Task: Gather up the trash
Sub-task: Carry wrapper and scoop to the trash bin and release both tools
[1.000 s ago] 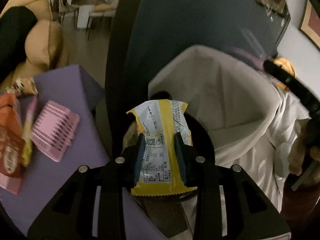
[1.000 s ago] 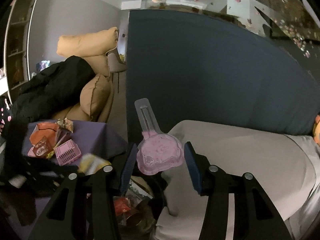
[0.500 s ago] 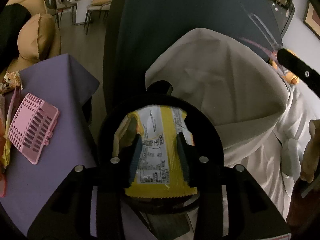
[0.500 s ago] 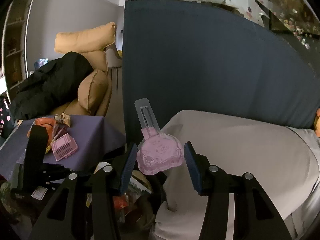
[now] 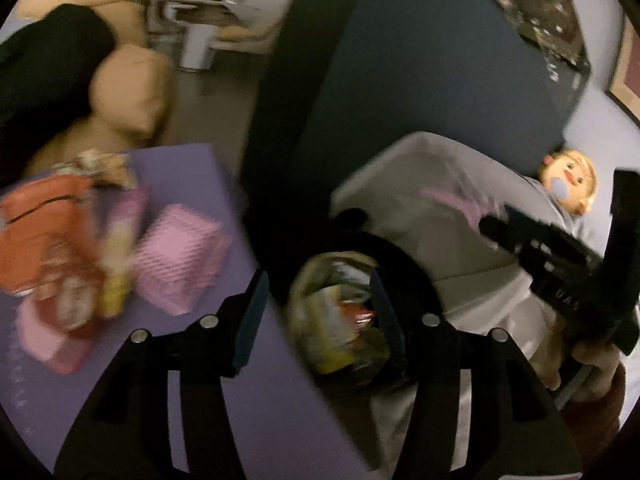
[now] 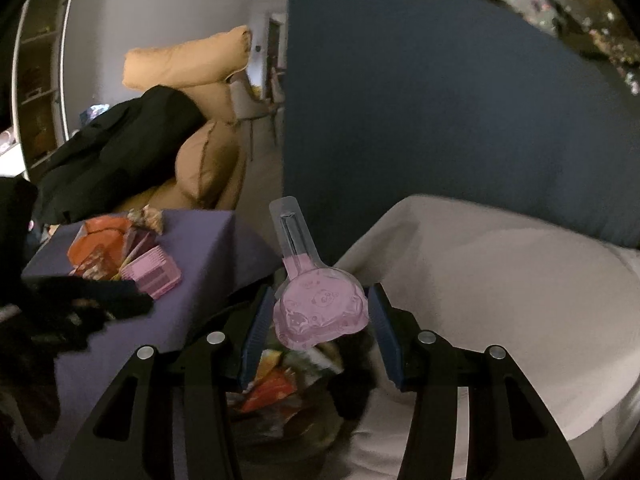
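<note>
wrappers of yellow and red fill the black-rimmed trash bin at lower centre of the left wrist view, blurred by motion. left gripper stands with its jaws spread wide and nothing between them, the bin's mouth showing through the gap. at left in that view a purple table carries an orange packet, a yellow wrapper and a pink ridged piece, all smeared. at right, the right gripper's black body shows, with a doll face behind it.

in the right wrist view, the right gripper has a pink plastic blister pack between its blue pads; the pads sit just beside its edges and i cannot tell whether they press it. the pack's clear neck points up. below it, lower centre, lies the bin's litter. a beige cover fills the right, a dark blue panel the upper right.
</note>
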`<state>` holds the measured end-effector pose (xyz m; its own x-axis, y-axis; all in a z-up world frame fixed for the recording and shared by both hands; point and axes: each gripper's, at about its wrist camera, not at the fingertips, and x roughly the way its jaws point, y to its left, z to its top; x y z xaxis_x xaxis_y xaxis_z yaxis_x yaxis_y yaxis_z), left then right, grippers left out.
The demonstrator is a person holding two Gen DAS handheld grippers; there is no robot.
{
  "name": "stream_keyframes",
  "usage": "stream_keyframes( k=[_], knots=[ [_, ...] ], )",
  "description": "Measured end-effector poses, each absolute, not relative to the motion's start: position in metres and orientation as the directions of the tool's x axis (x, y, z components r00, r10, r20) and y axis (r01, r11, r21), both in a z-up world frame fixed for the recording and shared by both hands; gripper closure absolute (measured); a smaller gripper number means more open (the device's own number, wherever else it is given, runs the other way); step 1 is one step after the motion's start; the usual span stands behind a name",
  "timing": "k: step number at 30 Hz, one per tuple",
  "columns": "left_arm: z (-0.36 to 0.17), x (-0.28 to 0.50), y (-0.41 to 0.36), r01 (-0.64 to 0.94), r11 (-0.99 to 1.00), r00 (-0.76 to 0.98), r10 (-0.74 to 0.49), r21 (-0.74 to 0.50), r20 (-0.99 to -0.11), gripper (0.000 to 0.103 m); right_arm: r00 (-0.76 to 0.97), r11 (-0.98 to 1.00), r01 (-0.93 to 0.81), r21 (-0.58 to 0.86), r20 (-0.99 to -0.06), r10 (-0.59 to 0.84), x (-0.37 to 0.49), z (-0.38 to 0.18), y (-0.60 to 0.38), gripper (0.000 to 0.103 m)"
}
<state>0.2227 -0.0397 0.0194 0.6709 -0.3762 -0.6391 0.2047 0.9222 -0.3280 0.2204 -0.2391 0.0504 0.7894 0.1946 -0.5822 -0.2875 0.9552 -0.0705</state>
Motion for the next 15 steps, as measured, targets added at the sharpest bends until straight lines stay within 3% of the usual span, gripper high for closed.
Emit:
stream_keyframes(
  k=[5,15],
  knots=[
    [0.015,0.196,0.002,0.13,0.948,0.693,-0.296,-0.291,-0.657,0.053,0.72,0.949,-0.316,-0.007,-0.653,0.235,0.233,0.013,-0.22,0.056],
    [0.0,0.167,0.063,0.055,0.954,0.703,-0.248,-0.296,-0.667,0.052,0.594,0.961,-0.274,0.041,-0.779,0.202,0.277,-0.06,-0.204,0.056]
  ],
)
